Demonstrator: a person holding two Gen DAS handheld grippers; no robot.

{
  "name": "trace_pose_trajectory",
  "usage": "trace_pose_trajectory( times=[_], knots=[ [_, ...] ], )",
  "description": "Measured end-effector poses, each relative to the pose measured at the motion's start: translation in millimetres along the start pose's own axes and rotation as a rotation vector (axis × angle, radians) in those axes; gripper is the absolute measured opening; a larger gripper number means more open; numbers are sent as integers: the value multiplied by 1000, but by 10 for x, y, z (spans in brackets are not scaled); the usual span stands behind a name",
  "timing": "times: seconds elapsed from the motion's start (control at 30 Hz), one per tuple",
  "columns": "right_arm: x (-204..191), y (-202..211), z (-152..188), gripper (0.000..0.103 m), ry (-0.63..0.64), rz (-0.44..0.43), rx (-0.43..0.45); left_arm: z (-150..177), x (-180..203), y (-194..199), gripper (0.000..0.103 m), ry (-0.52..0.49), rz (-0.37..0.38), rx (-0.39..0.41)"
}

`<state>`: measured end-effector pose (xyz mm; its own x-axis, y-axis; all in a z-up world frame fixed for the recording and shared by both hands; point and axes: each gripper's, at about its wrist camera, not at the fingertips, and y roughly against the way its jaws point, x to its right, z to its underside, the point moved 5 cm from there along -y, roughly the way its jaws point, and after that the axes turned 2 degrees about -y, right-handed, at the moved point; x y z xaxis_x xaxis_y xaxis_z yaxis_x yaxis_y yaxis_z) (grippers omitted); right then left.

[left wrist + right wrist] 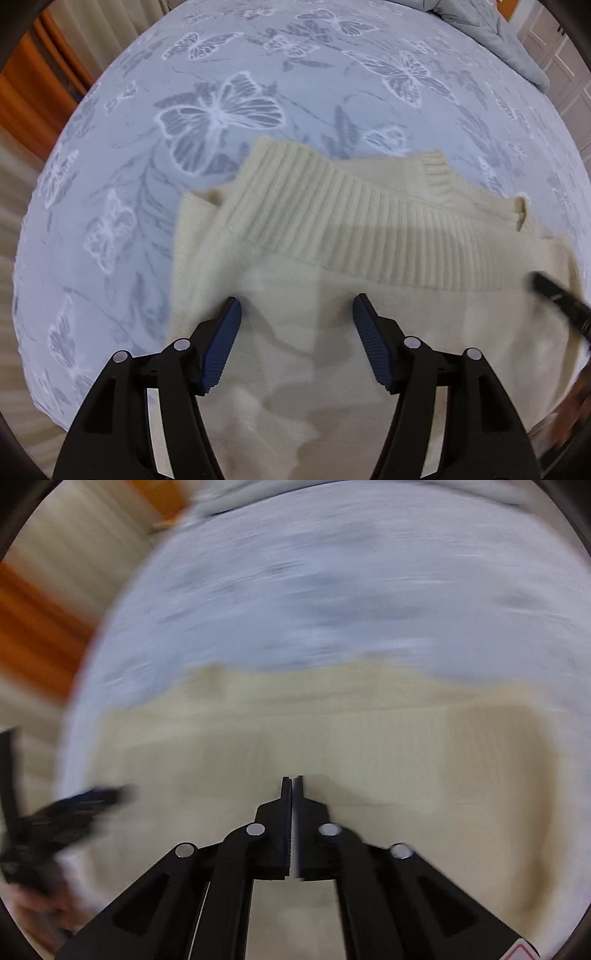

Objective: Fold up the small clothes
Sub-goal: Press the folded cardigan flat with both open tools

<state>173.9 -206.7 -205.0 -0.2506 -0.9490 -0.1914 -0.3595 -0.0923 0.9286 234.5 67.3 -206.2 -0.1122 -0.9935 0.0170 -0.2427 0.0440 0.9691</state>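
The sweater [332, 236] is cream knitted cloth, matt, with a coarse ribbed band and a smoother fine-knit body toward 6 o'clock. The bedspread [221, 110] is matt pale-blue woven cloth with a raised butterfly pattern. The left gripper [296, 306] is matt black plastic with ridged blue rubbery pads [221, 347] and shiny metal pins [181, 344].

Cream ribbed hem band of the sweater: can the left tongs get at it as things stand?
Probably yes. The left tongs stand open over the cream knit sweater, and the cream ribbed hem band lies uncovered just ahead of them.
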Motion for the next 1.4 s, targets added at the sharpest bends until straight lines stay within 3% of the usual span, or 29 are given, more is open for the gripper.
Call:
trace_pose_trajectory(
  times=[0.07,0.13,0.17,0.27,0.3,0.33,0.4,0.53,0.6,0.67,0.73,0.77,0.9,0.97,1.0,1.07,1.2,1.23,1.27,1.4],
  knots=[
    [592,55,28,0,-96,57,0,3,-78,-30,62,19,42,-8],
    [1153,96,97,0,-236,-83,-1,8,-87,-37,62,20,51,-8],
    [1384,154,147,0,-301,-95,9,8,-77,-35,62,15,45,-9],
    [1557,268,212,0,-337,-64,28,4,-50,-25,62,17,27,-9],
    [1503,346,234,0,-334,-41,31,14,-43,0,62,17,21,-9],
    [1383,436,239,12,-295,-10,45,37,-38,50,60,17,13,-11],
    [906,688,252,12,-131,-7,88,131,-33,236,60,20,3,4],
    [-85,895,707,12,85,-141,67,565,209,706,61,2,101,58],
    [-588,762,1013,11,179,-212,17,793,400,719,61,8,146,40],
    [-799,532,1202,10,231,-201,-36,923,491,591,61,5,146,-1],
    [-735,385,1296,0,240,-157,-54,1091,486,391,62,7,124,-52],
    [-666,364,1303,0,231,-142,-53,1136,437,338,62,10,115,-58],
    [235,457,1269,0,43,-50,-36,1324,70,239,61,72,69,-66],
    [672,500,1332,0,-29,0,-34,1380,-96,193,61,97,92,-73],
    [922,506,1378,0,-89,-2,-37,1392,-118,184,60,98,100,-69],
    [1129,505,1402,0,-213,-101,-49,1418,-104,177,60,77,90,-60],
    [865,538,1386,0,-94,33,-48,1412,18,219,59,29,19,-53],
    [748,614,1369,4,-57,54,-37,1411,50,296,59,21,15,-46],
    [570,720,1331,10,-15,49,0,1387,80,341,60,17,12,-36],
    [38,845,1143,10,93,23,64,1356,147,456,60,-13,-12,-9]
  ],
)
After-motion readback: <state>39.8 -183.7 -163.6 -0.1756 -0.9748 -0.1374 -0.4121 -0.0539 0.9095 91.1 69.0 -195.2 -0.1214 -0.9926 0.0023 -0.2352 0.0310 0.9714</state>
